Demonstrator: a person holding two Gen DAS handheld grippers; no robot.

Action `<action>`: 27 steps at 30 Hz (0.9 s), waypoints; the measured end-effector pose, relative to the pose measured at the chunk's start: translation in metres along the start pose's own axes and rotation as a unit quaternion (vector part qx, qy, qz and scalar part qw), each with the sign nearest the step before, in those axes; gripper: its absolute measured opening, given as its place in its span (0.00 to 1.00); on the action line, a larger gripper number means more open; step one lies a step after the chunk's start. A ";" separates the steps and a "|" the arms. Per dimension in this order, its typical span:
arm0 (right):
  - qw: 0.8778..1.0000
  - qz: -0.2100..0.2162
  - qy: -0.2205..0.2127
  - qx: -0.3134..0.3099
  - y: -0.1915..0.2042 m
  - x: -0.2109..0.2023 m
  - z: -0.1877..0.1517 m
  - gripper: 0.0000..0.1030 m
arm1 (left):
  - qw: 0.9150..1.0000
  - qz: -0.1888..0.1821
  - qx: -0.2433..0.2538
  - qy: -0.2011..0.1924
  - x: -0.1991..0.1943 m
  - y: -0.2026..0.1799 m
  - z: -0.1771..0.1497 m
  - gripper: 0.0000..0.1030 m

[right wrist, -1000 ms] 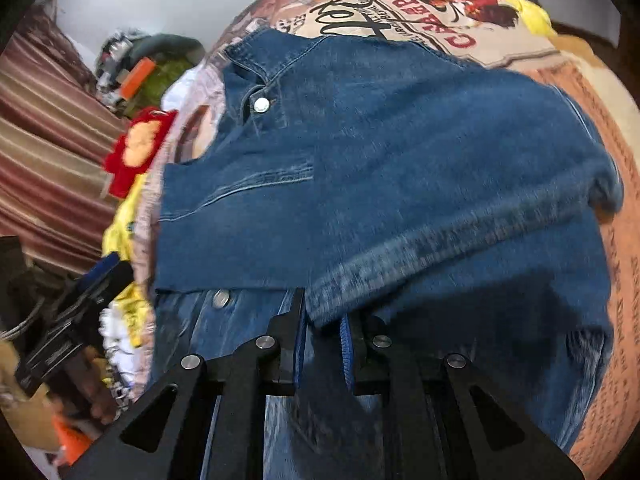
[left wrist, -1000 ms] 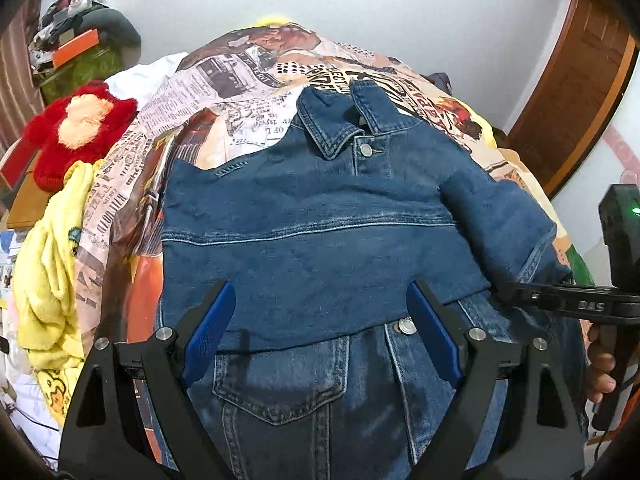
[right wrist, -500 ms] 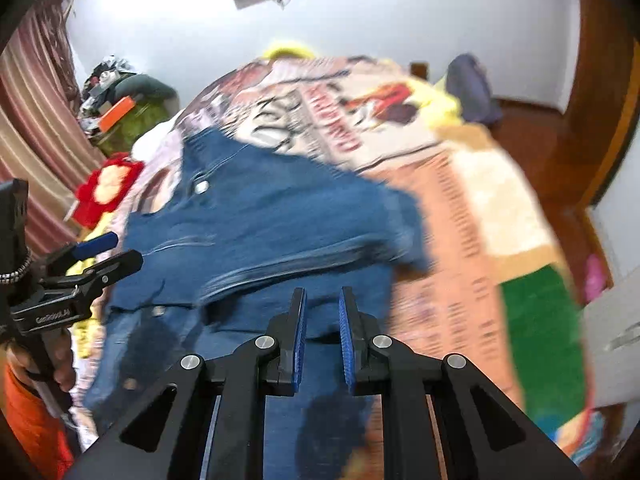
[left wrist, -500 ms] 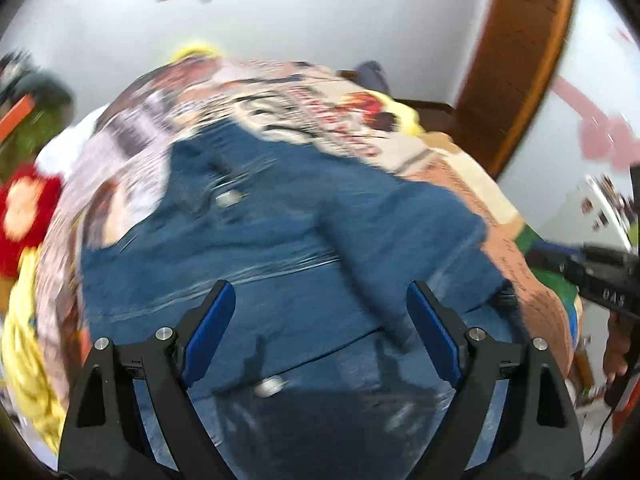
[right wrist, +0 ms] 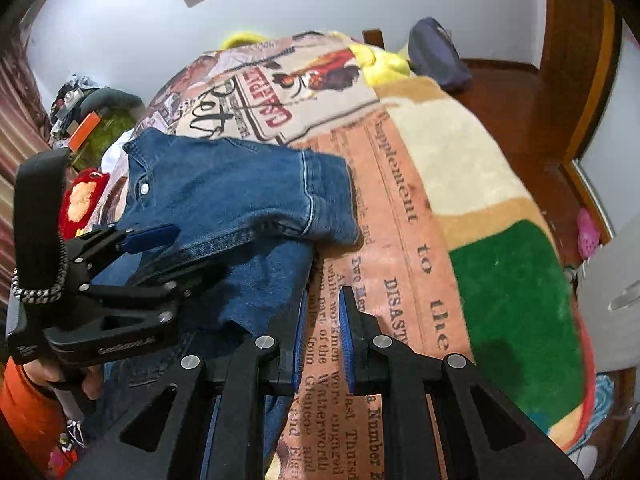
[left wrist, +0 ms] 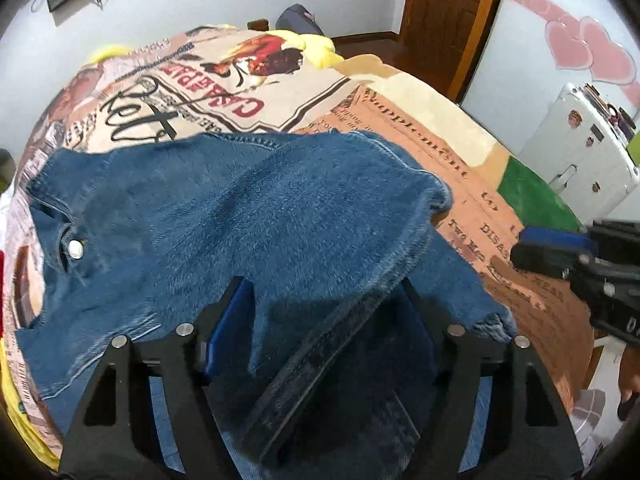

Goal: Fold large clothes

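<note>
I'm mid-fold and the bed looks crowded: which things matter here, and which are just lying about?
Job: denim jacket; left tongs, closing around its folded edge; right tongs, shut, empty.

Lying about: printed blanket; red plush toy; dark bag; white suitcase.

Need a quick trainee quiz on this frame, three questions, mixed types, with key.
1. True or false: the right gripper is clamped on the blue denim jacket.
2. The jacket lies on: A) a newspaper-print fleece blanket; B) a bare wooden table; C) a tiled floor.
3. In the right wrist view, what colour is the big plain patch of blanket to the right of the right gripper?

Key:
1. False. Its jaws are shut on nothing, over the blanket beside the jacket.
2. A.
3. Green.
</note>
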State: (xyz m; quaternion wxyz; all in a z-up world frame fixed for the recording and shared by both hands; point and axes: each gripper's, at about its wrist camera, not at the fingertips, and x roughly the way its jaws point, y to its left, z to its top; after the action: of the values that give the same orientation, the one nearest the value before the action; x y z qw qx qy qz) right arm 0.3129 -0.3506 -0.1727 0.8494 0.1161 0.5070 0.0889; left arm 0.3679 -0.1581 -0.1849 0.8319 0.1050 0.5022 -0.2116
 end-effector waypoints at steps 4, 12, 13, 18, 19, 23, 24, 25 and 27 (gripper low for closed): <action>1.000 0.008 0.014 -0.001 0.008 0.016 -0.002 0.12 | 0.998 -0.048 -0.035 -0.012 -0.009 0.013 0.000 0.38; 0.999 0.009 0.029 -0.028 0.032 0.040 -0.003 0.11 | 0.995 -0.013 -0.037 -0.092 -0.066 0.033 0.014 0.07; 0.999 0.010 0.035 -0.027 0.033 0.044 -0.004 0.11 | 0.994 -0.005 -0.041 -0.105 -0.075 0.040 0.015 0.07; 0.999 -0.001 0.038 -0.036 0.040 0.049 -0.009 0.12 | 0.986 0.016 -0.078 -0.144 -0.113 0.082 0.009 0.07; 0.998 -0.003 0.038 -0.039 0.041 0.049 -0.009 0.12 | 0.984 0.024 -0.088 -0.150 -0.120 0.091 0.003 0.07; 0.998 0.002 0.041 -0.044 0.045 0.050 -0.010 0.12 | 0.981 0.034 -0.128 -0.145 -0.126 0.123 -0.028 0.07; 0.998 0.005 0.041 -0.045 0.047 0.050 -0.010 0.12 | 0.980 0.037 -0.145 -0.132 -0.121 0.136 -0.042 0.07; 0.998 0.003 0.042 -0.047 0.048 0.051 -0.011 0.12 | 0.980 0.040 -0.155 -0.120 -0.114 0.144 -0.053 0.07; 0.998 0.001 0.042 -0.052 0.051 0.052 -0.011 0.12 | 0.979 0.039 -0.179 -0.093 -0.100 0.159 -0.079 0.08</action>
State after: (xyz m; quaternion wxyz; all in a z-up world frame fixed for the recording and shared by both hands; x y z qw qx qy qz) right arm 0.3261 -0.2867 -0.2073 0.8321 0.0682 0.5370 0.1209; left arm 0.3377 0.0388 -0.1402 0.8879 -0.0463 0.4477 -0.0948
